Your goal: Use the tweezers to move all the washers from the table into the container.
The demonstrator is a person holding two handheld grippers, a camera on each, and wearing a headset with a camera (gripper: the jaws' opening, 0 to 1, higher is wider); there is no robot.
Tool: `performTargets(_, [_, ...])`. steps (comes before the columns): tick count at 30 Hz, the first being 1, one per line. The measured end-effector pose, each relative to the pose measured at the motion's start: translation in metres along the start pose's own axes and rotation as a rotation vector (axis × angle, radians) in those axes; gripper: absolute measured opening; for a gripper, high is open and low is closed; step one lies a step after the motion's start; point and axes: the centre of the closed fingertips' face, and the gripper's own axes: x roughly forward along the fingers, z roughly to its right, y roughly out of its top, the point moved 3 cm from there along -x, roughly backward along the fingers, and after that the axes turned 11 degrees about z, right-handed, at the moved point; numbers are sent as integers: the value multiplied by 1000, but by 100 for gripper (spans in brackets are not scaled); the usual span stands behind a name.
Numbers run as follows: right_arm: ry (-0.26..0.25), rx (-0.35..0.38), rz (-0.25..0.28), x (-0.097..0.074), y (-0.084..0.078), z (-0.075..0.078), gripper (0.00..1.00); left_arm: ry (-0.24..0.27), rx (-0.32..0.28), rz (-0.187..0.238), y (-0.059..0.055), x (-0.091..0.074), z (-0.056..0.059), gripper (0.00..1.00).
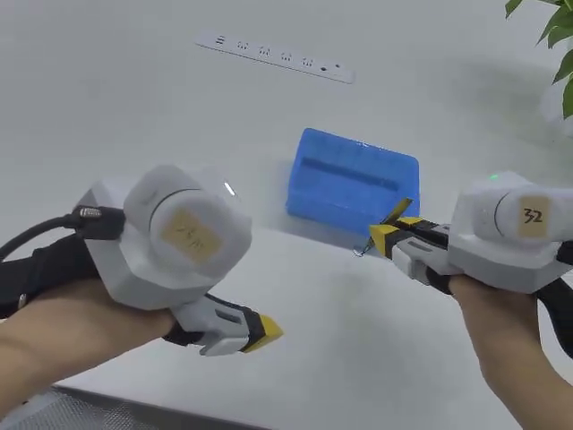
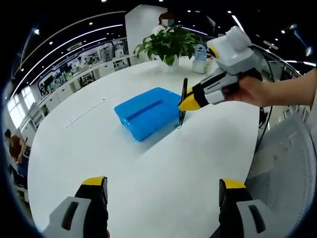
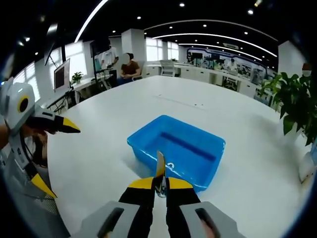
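A blue container [image 1: 354, 184] stands on the white table [image 1: 134, 107]. My right gripper [image 1: 387, 236] is shut on the tweezers [image 1: 394, 215], whose tips hang at the container's near right corner. In the right gripper view the tweezers [image 3: 160, 168] rise between the shut jaws toward the container [image 3: 188, 148]. A small pale ring [image 3: 171, 165] shows beside the tweezers; I cannot tell whether it is held. My left gripper [image 1: 243, 337] hovers low at the front left, open with nothing in it [image 2: 162, 188]. The left gripper view shows the right gripper [image 2: 198, 99], the tweezers [image 2: 183, 106] and the container [image 2: 146, 116].
A white power strip [image 1: 273, 55] lies at the far side of the table. A potted plant [image 1: 560, 36] stands at the back right, also seen as the plant [image 2: 168, 44]. The table's near edge runs just below my left hand. People sit at desks in the background.
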Motion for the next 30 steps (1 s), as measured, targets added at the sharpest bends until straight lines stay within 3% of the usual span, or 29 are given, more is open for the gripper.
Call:
performTargets(14, [2,-13,-19,6,-8,-2,4,2,-1,-3,-1,-1,-1,95])
performTargets(22, [1,-97,-6,6,-7,-7,4,-2,5,-4,-1,0,1,95])
performTargets(30, [7,-129,-18,7,-6,-8,3,-1,9,-3,0,-1,1,95])
